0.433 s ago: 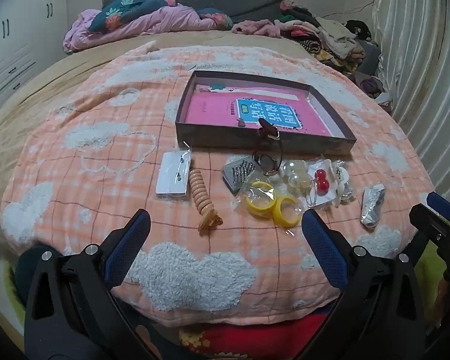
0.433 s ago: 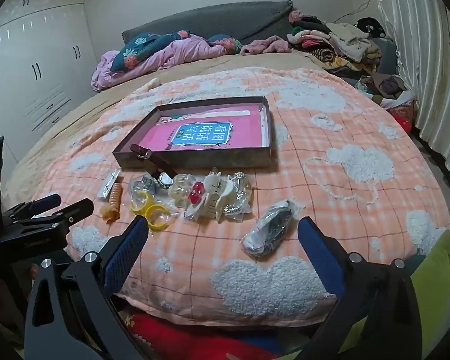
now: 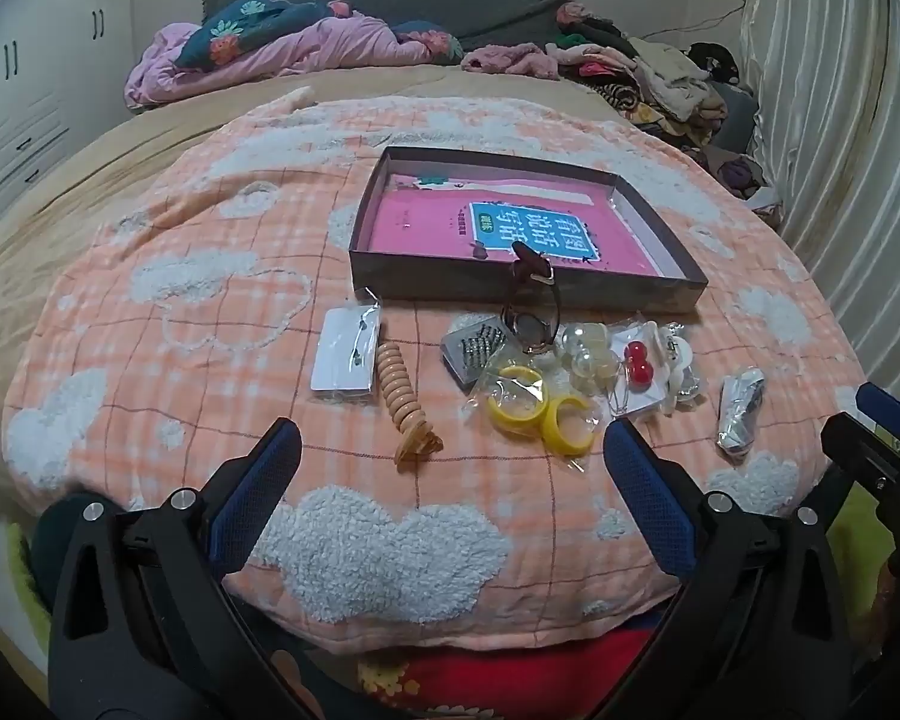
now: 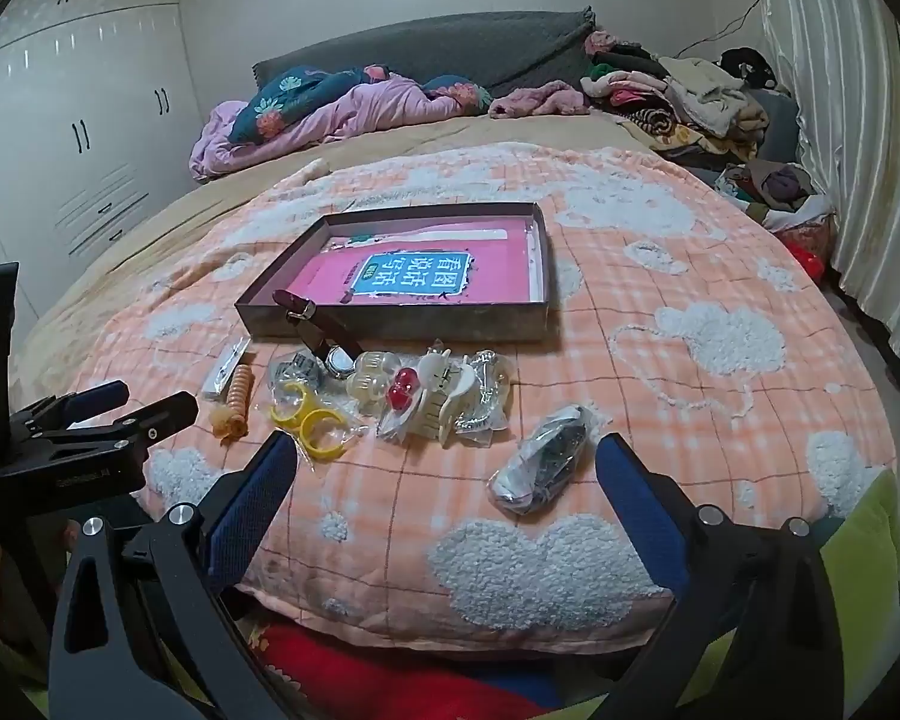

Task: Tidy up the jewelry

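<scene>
A: Nothing sorted yet, by the look of it. Shallow cardboard tray [image 3: 528, 291] at the far middle of the peach cloud blanket [image 3: 222, 324], holding only a pink booklet [image 3: 510, 228]. No jewelry inside.

B: And the wristwatch [image 3: 531, 312]?

A: Leaning on the tray's near wall, strap end hooked over the rim, dial down on the blanket. Hardly put away. Everything else strung out in a row just in front of the tray: white earring card [image 3: 347, 357] at the left, tan spiral hair tie [image 3: 405, 402] beside it, then a bag of small studs [image 3: 474, 348], yellow hoops in a clear bag [image 3: 537, 411], clear beads [image 3: 588, 354], red ball earrings [image 3: 639, 363], and a silvery packet [image 3: 739, 414] apart at the right end.

B: Tongs?

A: Left gripper [image 3: 450, 498] spread wide, nothing between the blue pads, hovering at the near edge in line with the hair tie and the hoops. Right gripper [image 4: 447, 495] equally wide and empty, low at the near edge, silvery packet just ahead of its right finger.

B: So all still to do.

A: Likely the very start. Every piece left to lift into the tray, one by one, probably beginning with whatever lies nearest each hand.
</scene>
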`<state>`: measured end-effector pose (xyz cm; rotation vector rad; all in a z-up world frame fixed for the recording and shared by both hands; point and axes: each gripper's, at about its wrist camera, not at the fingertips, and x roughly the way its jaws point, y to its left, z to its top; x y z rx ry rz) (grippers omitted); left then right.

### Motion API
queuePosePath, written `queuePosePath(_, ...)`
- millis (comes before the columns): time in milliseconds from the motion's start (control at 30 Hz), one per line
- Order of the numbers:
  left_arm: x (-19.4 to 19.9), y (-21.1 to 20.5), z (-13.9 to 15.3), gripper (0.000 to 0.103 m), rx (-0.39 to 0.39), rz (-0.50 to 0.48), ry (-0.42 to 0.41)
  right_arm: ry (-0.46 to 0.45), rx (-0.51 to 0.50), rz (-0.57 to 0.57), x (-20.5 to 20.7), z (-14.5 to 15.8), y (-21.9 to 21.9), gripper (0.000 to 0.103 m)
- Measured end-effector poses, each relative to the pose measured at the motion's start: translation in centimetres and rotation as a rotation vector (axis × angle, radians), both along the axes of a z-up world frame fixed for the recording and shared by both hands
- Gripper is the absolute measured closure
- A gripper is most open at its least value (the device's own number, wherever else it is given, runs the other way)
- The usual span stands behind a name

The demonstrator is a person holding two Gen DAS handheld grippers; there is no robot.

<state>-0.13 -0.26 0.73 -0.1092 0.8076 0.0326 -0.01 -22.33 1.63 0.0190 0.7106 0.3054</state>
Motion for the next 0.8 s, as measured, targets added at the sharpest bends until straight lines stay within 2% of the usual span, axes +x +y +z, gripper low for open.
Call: queuePosePath(800,-0.23,0.50,0.06,0.008,0.007,-0.003,-0.006,-0.004,-0.006,-0.006,-0.20,0.22,-0.16,0.004)
